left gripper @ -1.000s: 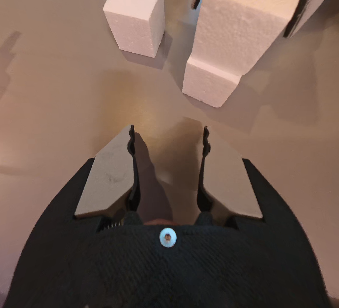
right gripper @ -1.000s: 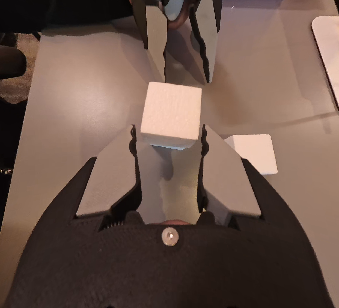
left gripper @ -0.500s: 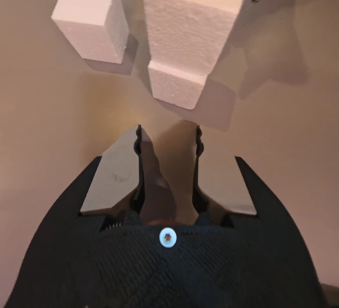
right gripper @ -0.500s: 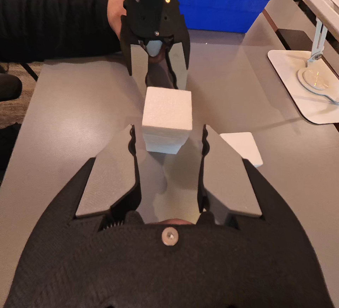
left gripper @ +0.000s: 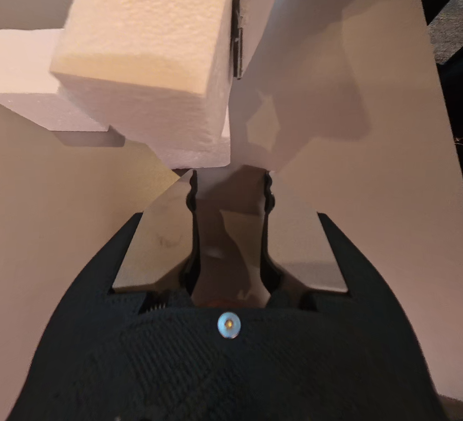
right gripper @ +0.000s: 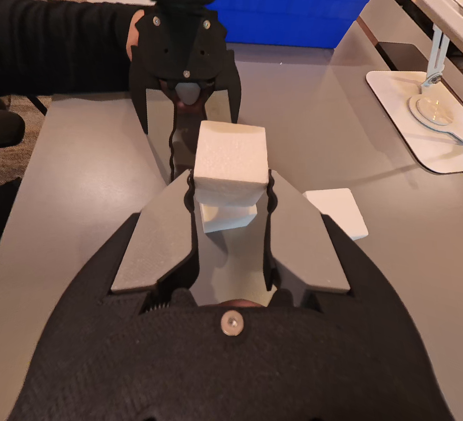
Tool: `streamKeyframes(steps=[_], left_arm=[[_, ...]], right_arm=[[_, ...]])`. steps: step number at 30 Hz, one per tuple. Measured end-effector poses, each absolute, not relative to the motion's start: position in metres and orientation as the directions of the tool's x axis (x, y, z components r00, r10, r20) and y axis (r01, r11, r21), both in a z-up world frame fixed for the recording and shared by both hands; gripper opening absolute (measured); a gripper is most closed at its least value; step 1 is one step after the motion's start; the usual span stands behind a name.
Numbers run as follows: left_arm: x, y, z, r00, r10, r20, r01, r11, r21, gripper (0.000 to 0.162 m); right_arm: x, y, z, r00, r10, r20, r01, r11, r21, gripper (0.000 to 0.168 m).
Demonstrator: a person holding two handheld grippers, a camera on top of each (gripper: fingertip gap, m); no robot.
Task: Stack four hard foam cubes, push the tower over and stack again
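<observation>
A white foam cube [right gripper: 230,155] sits askew on a second cube [right gripper: 225,221] on the grey table [right gripper: 87,183]. My right gripper [right gripper: 229,179] is shut on the top cube, with its tips touching the cube's lower side edges. A third cube [right gripper: 335,211] lies on the table to the right. In the left wrist view the top cube [left gripper: 150,45] fills the upper left and the third cube [left gripper: 30,70] lies at the left edge. One of the right gripper's fingers [left gripper: 236,33] runs along the top cube's side. My left gripper [left gripper: 229,178] is open and empty, low beside the stack's base.
A blue bin [right gripper: 288,8] stands at the table's far edge. A white lamp base [right gripper: 406,118] sits at the right. A black sleeve [right gripper: 62,45] reaches in from the left behind the left gripper's body [right gripper: 185,53]. The left gripper's tips are roughly 8 centimetres from the right gripper's.
My right gripper's jaws have narrowed onto the top cube, which has turned on the lower one. My left gripper has moved in close to the stack, and its jaws have narrowed a little.
</observation>
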State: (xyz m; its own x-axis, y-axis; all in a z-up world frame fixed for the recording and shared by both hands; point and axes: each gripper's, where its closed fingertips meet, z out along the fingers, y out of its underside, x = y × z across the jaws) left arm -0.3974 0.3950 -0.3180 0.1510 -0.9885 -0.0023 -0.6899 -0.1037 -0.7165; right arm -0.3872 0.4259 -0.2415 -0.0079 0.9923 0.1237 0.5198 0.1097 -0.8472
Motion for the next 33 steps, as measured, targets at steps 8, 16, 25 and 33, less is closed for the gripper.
streamKeyframes(steps=[8, 16, 25, 33], left_arm=[[-0.402, 0.399, -0.318, 0.173, -0.985, 0.018, -0.675, -0.132, -0.726, 0.053], [-0.403, 0.4, -0.317, 0.175, -0.984, 0.018, -0.672, -0.133, -0.729, 0.055], [-0.402, 0.4, -0.318, 0.173, -0.985, 0.01, -0.674, -0.126, -0.728, 0.058], [-0.402, 0.399, -0.317, 0.17, -0.985, 0.019, -0.67, -0.13, -0.731, 0.06]], right_arm=[[-0.379, 0.424, -0.233, -0.052, 0.991, 0.123, 0.482, 0.132, -0.866, 0.056], [-0.378, 0.426, -0.245, -0.079, 0.988, 0.134, 0.501, 0.155, -0.851, 0.056], [-0.378, 0.429, -0.245, -0.075, 0.991, 0.113, 0.488, 0.135, -0.863, 0.056], [-0.379, 0.429, -0.249, -0.071, 0.994, 0.083, 0.496, 0.108, -0.861, 0.068]])
